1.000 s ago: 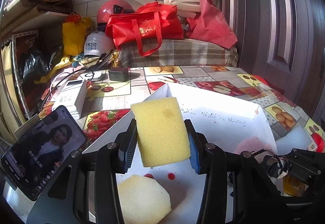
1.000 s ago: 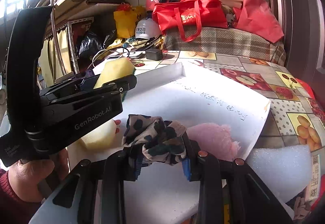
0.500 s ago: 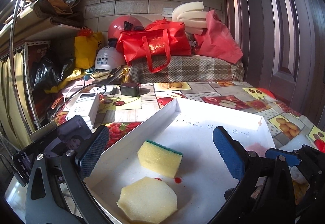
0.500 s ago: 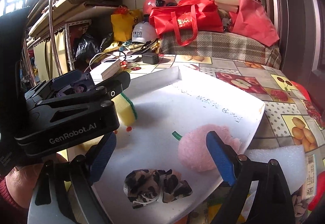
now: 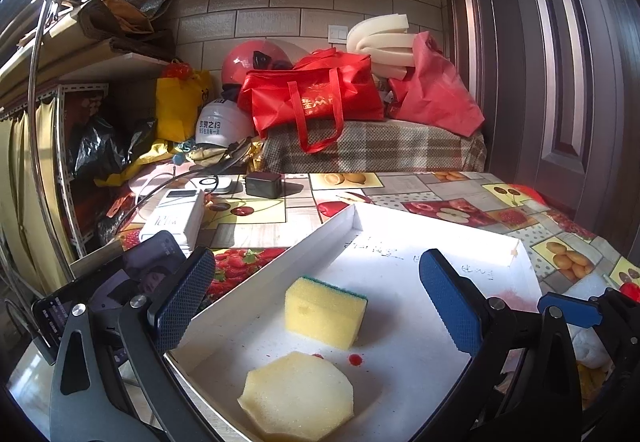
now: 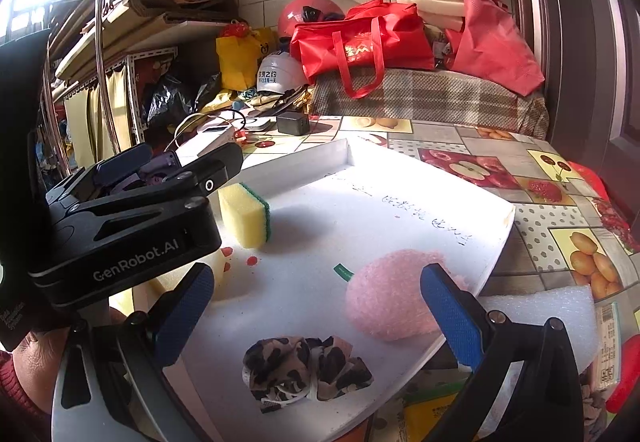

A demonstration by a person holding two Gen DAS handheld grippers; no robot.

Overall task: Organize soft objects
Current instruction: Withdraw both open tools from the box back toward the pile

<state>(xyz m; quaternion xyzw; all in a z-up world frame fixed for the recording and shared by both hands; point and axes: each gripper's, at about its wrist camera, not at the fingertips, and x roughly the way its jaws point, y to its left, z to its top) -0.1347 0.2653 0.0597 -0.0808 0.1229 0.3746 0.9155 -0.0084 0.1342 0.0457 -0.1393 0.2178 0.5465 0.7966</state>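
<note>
Fruit-print oilcloth covers the table (image 5: 280,209), where a shallow white tray (image 5: 312,242) holds four soft things under two wide-open claws.

Left claw (image 5: 316,302) points slightly downward over the tray's near left part, its ribbed blue pads spread with nothing between them; the blocky yellow sponge (image 5: 326,312) with a green scrub backing lies on the tray ahead of the gap, touching neither pad, and a flat, many-sided pale foam piece (image 5: 298,396) rests just nearer. Right claw (image 6: 318,318) tilts down more steeply, its jaws having just been opening and now bare; the crumpled leopard-print scrunchie (image 6: 306,368) lies on the tray below the gap, with a fuzzy pink round puff (image 6: 390,296) beside the right pad.
</note>
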